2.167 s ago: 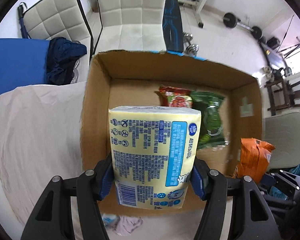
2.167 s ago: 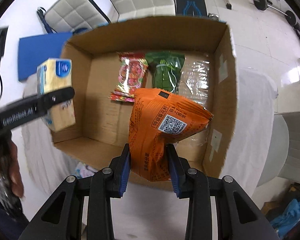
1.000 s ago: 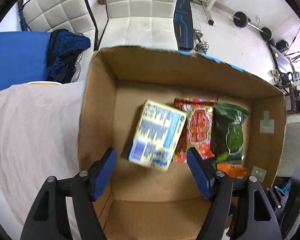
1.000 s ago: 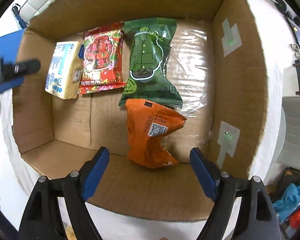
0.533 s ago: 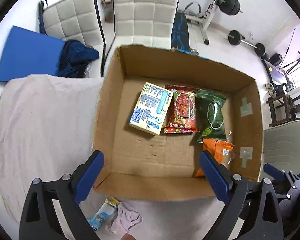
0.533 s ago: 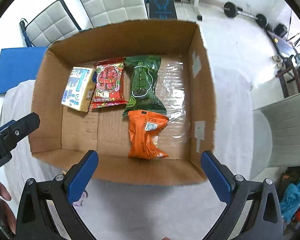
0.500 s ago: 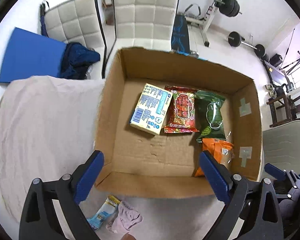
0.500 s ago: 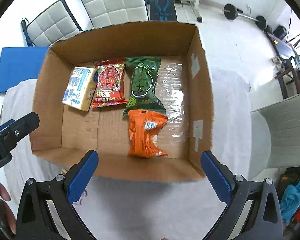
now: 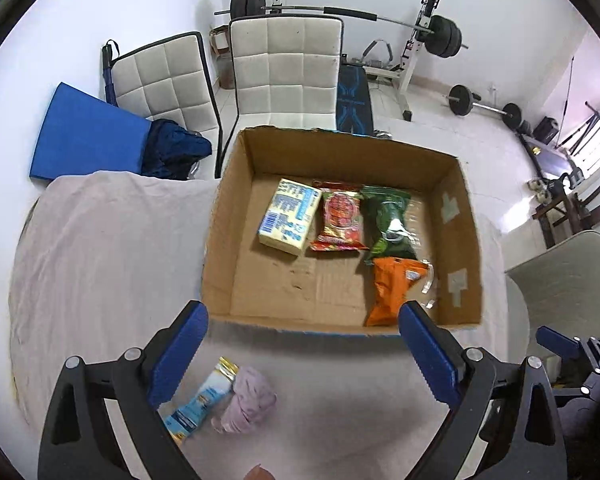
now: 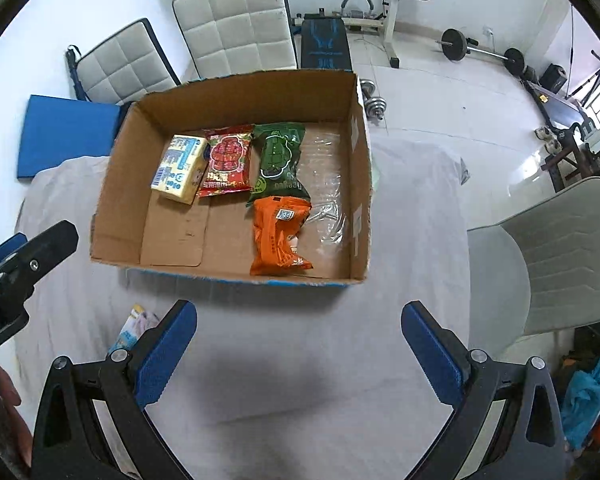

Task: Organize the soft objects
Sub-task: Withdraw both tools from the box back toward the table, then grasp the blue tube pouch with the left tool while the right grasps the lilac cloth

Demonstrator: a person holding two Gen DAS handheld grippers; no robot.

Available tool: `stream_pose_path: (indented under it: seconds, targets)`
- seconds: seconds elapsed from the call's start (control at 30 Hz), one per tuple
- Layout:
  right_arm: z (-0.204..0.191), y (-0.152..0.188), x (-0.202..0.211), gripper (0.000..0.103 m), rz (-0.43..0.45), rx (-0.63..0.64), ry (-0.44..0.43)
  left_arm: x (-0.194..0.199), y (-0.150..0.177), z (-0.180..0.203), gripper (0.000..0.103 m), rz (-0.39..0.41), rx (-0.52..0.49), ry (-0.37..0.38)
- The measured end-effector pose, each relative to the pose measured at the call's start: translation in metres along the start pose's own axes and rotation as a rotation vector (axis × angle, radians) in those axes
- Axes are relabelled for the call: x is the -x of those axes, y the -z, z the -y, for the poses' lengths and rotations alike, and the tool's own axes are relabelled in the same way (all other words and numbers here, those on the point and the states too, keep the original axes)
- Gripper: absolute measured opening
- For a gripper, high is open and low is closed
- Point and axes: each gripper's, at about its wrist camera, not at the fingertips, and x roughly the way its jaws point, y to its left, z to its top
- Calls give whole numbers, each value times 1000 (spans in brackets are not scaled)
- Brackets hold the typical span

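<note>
An open cardboard box point(image 9: 224, 240) point(image 10: 112, 184) sits on the cloth-covered table. Inside lie a yellow tissue pack point(image 9: 290, 216) point(image 10: 180, 168), a red snack bag point(image 9: 340, 220) point(image 10: 228, 160), a green snack bag point(image 9: 388, 224) point(image 10: 278, 160) and an orange snack bag point(image 9: 392, 292) point(image 10: 280, 236). My left gripper point(image 9: 304, 344) is open and empty, in front of the box. My right gripper point(image 10: 300, 344) is open and empty, in front of the box. A light blue packet point(image 9: 200, 404) point(image 10: 130, 332) and a pink soft bundle point(image 9: 248, 400) lie on the cloth near the left gripper.
Two white padded chairs point(image 9: 284, 72) and a blue mat point(image 9: 84, 136) stand beyond the table. A grey chair point(image 10: 540, 264) is at the right. Gym weights point(image 9: 440, 40) are at the back. A beige cloth point(image 9: 108, 256) covers the table.
Both grippers let go of their packs into the box, opened wide, and pulled back and up. The yellow pack and orange bag now lie in the box.
</note>
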Motion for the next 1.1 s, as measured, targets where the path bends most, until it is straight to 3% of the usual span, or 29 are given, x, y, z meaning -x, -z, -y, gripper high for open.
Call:
stream_pose_path:
  seconds: [0.3,0.53,0.63,0.83,1.07,1.1]
  targets:
    - [10,15,42,103,61,-12,-30,41,13,-1,98,63,25,10]
    - [-9,30,37,103,-24,-43,-98,55,25,-39,98,90,53,13]
    - [-39,49,7,103,-102,-41,-128,48,42,-75,98,67,87,-33]
    - [-115,90,-94,103,-342,-98,-272,2,90,-151,98,-66,129,-218]
    - [-161,105,-192,102,-483,-207,-295,-67,132,-197,98,-225,136,-296]
    - [-166,106,-201,95,-494,-211,-310,-75,136,-199,98,-239,129,-294]
